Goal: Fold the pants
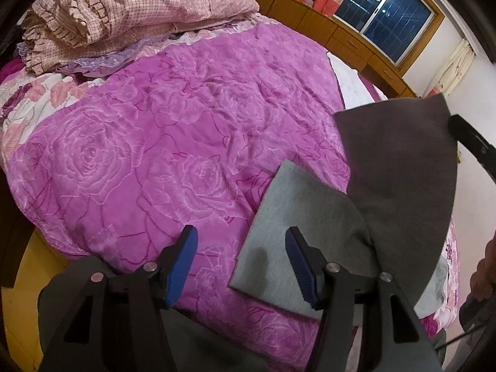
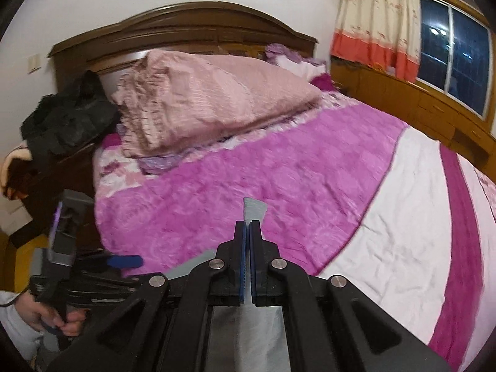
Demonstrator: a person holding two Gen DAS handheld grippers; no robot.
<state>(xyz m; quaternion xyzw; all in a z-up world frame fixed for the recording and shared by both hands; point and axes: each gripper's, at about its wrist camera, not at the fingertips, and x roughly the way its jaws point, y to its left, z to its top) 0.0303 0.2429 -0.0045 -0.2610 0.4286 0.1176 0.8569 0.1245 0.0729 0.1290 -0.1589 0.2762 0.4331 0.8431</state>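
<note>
Grey pants (image 1: 294, 226) lie on the pink rose-patterned quilt (image 1: 155, 155). One end of them (image 1: 400, 170) is lifted off the bed at the right, hanging as a dark flap. My left gripper (image 1: 241, 248) is open just above the quilt, its right pad over the pants' flat left part and its left pad over bare quilt. My right gripper (image 2: 248, 226) is shut on a fold of the pants (image 2: 255, 207), which sticks out past its tips, with more grey cloth hanging below. The right gripper's black finger (image 1: 465, 133) shows at the flap's upper edge.
A folded pink checked blanket (image 2: 210, 99) lies at the head of the bed by the wooden headboard (image 2: 186, 28). Dark clothes (image 2: 65, 121) are piled to its left. A wooden cabinet (image 2: 418, 105) and window (image 2: 455, 62) run along the far side. A hand (image 2: 62, 319) holds the left gripper.
</note>
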